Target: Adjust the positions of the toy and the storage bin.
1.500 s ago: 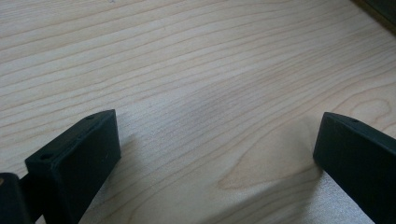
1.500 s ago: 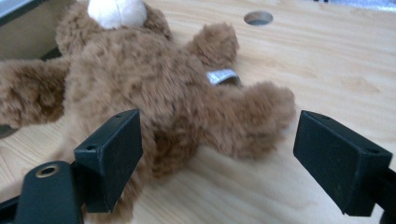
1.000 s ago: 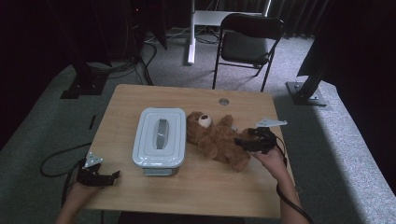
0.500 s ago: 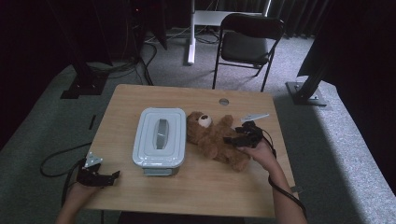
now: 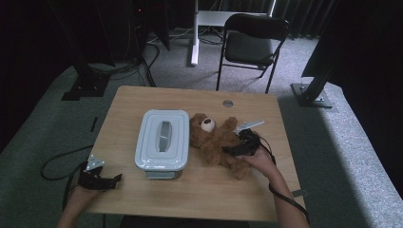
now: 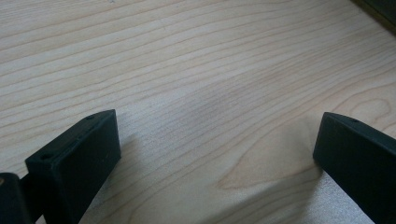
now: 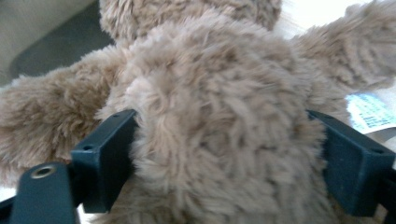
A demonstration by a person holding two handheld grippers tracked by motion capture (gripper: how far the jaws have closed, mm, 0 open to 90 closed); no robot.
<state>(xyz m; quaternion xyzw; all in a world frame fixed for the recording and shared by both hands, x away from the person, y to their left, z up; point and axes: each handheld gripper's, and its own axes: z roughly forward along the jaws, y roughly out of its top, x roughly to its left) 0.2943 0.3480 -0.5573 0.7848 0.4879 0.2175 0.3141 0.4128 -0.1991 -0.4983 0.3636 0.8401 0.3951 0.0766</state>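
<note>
Step in hand: you are taking hold of the teddy bear (image 5: 216, 142) with your right hand-held gripper (image 5: 234, 150); I judge this to be the moment just before the squeeze.
Where the bear is: it lies on its back on the surface (image 5: 199, 190), its head just beside the grey lidded box (image 5: 162, 138), its legs towards your right hand (image 5: 259, 159).
Right hand-held gripper: spread wide, one jaw on each side of the bear's belly (image 7: 219, 140); the plush bulges between them and brushes both, but it does not look pinched yet.
Left hand-held gripper (image 5: 97, 180): spread, with nothing between the jaws, low over bare wood near the front left corner, well apart from the box.
How to close: squeeze slowly and evenly, so the fur compresses and the jaws find the firmer stuffing underneath.
Depth: push in a little more before you close; a bite on fur alone is likely to slip off.
Centre: keep the belly midway between the jaws, so the bear hangs level and does not swing when you lift.
Watch for: the arm (image 7: 56, 112) near one jaw and the printed tag (image 7: 369, 112) near the other; keep both out of the bite.
Lift: go straight up first, because the head sits close against the box and a sideways pull may drag on it.
Left hand: keep it still and clear; move it only if the lid handle (image 5: 163, 136) needs taking.
</note>
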